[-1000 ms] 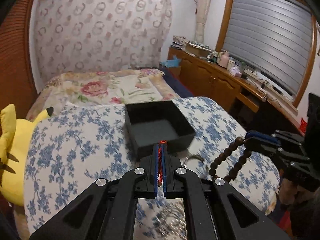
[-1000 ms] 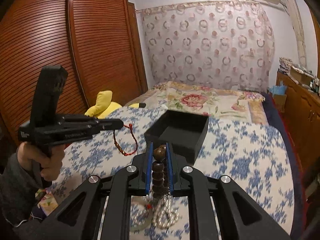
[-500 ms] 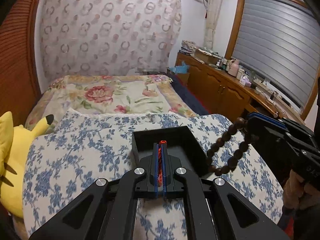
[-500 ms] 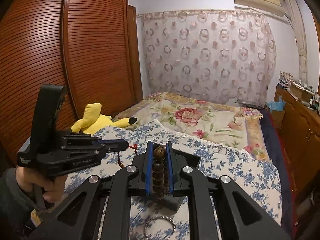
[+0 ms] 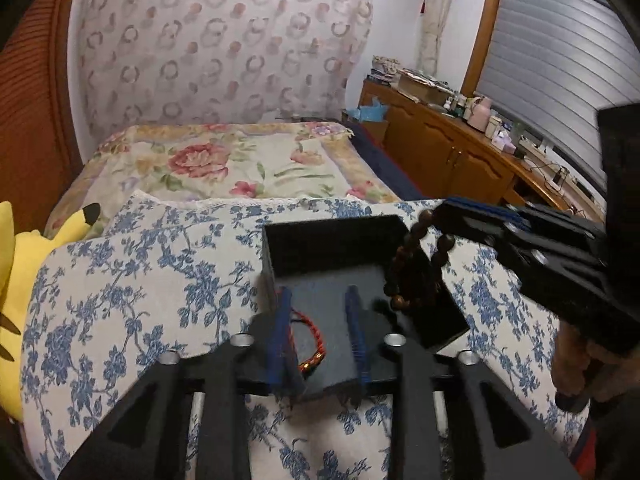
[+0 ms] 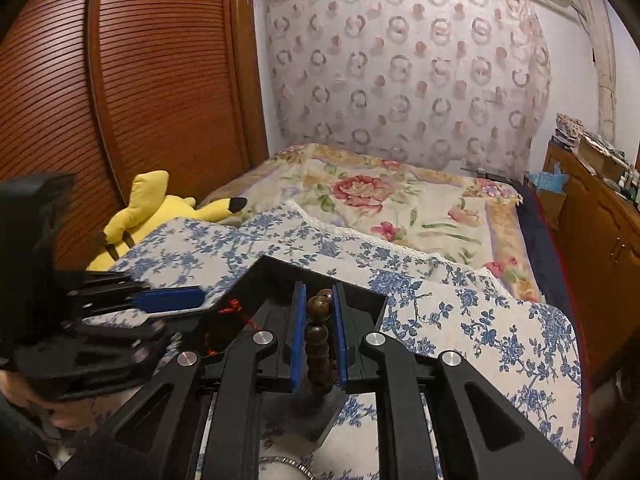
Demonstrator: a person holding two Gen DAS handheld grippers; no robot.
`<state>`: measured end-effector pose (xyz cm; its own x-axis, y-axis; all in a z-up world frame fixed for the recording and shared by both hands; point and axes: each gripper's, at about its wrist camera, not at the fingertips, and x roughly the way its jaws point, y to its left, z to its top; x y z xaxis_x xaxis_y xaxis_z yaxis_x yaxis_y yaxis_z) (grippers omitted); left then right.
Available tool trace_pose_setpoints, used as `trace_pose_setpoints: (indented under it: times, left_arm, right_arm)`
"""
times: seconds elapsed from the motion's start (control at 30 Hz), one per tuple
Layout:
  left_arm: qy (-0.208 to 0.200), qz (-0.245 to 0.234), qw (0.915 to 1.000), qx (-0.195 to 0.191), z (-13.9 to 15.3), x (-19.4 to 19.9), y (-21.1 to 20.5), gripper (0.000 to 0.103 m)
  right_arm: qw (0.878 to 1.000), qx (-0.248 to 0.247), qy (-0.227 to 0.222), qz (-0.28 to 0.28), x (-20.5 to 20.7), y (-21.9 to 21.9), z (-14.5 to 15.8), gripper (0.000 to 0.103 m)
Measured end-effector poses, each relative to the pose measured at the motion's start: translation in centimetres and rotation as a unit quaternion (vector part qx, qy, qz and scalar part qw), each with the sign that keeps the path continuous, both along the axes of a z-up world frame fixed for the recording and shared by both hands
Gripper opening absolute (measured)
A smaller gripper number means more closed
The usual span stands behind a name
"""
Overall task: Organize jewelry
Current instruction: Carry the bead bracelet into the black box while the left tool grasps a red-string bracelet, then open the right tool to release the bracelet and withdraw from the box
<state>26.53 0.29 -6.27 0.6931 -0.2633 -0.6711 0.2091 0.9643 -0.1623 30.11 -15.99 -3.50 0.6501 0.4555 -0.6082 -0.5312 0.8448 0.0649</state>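
Observation:
A black open box (image 5: 332,240) sits on a table covered with blue-flowered cloth (image 5: 132,300). My left gripper (image 5: 318,336) is open over the box's near side, and a red braided cord bracelet (image 5: 310,338) lies inside the box between its fingers. My right gripper (image 6: 318,334) is shut on a dark wooden bead bracelet (image 6: 318,338), which hangs over the right side of the box in the left wrist view (image 5: 412,280). The box also shows in the right wrist view (image 6: 304,276), with red cord (image 6: 232,308) in it.
A silver bangle (image 6: 284,462) lies on the cloth by the table's near edge. A yellow plush toy (image 6: 156,212) sits at the left. A bed with a floral cover (image 5: 240,164) stands behind the table, and a wooden sideboard (image 5: 460,160) runs along the right wall.
My left gripper has opened over the box and let go of the red cord bracelet, which now lies inside. My right gripper has moved over the box with the bead bracelet.

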Motion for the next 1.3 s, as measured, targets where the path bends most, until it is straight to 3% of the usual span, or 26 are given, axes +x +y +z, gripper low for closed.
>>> trace_pose_setpoints:
  times: [0.1, 0.17, 0.3, 0.37, 0.47, 0.63, 0.87, 1.0, 1.3]
  left_arm:
    - [-0.005, 0.001, 1.0000, 0.005, 0.0, -0.9, 0.5, 0.036]
    - [-0.015, 0.004, 0.9999, 0.005, 0.3, -1.7, 1.0, 0.050]
    - [-0.029, 0.008, 0.9995, 0.013, 0.7, -3.2, 1.7, 0.061]
    - [-0.037, 0.009, 0.9992, 0.014, 0.9, -3.9, 2.0, 0.072]
    - [-0.046, 0.014, 0.9986, 0.021, 1.1, -4.9, 2.4, 0.085]
    - [-0.056, 0.021, 0.9976, 0.033, 1.0, -6.9, 2.6, 0.095]
    - [-0.053, 0.022, 0.9979, 0.030, 0.0, -10.2, 2.9, 0.095]
    - [-0.045, 0.017, 0.9983, 0.032, -0.8, -12.6, 2.5, 0.095]
    - [-0.014, -0.002, 0.9997, 0.022, -2.8, -16.8, 1.8, 0.095]
  right_arm:
    - [1.000, 0.000, 0.015, -0.002, 0.9, 0.3, -0.7, 0.015]
    - [1.000, -0.007, 0.018, -0.008, 1.3, 0.4, -1.0, 0.016]
    - [1.000, -0.001, 0.025, -0.014, 1.4, 0.2, -1.4, 0.018]
    - [1.000, 0.005, 0.026, -0.014, 1.2, 0.0, -1.2, 0.032]
    - [1.000, 0.013, 0.021, -0.012, 0.6, -0.7, -0.6, 0.037]
    - [1.000, 0.014, 0.010, -0.004, -2.2, -1.9, 0.2, 0.037]
    - [1.000, 0.014, 0.004, 0.009, -8.5, -3.9, -0.1, 0.037]
    - [1.000, 0.015, 0.013, 0.005, -11.9, -4.9, -1.5, 0.043]
    - [0.998, 0.006, 0.054, 0.032, -17.2, -5.0, -5.2, 0.044]
